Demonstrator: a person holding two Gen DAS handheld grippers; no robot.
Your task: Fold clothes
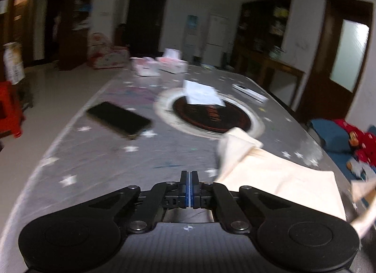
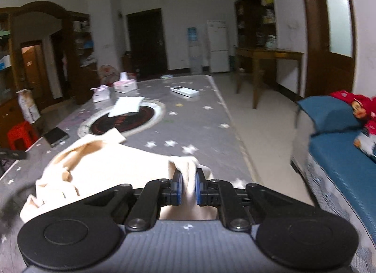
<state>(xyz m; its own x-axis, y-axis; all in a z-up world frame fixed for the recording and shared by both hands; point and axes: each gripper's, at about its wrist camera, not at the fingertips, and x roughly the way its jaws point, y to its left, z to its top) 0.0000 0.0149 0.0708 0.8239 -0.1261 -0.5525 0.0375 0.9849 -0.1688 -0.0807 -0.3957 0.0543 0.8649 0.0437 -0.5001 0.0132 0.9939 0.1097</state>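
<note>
A cream garment (image 2: 101,162) lies rumpled on the grey star-patterned table cover (image 2: 188,120). My right gripper (image 2: 188,176) is shut on a bunched edge of the garment at its right side, cloth pinched between the blue pads. In the left wrist view the garment (image 1: 277,174) lies to the right of my left gripper (image 1: 189,175). The left jaws are pressed together with nothing between them, hovering over the bare cover beside the garment's left edge.
A black phone (image 1: 117,119) lies left of centre. A round dark hotplate ring (image 1: 211,115) carries white paper (image 1: 202,92). Tissue boxes (image 1: 172,63) and a white remote (image 1: 250,92) sit farther back. A blue sofa with red clothes (image 2: 347,132) is to the right. A red stool (image 2: 21,135) stands to the left.
</note>
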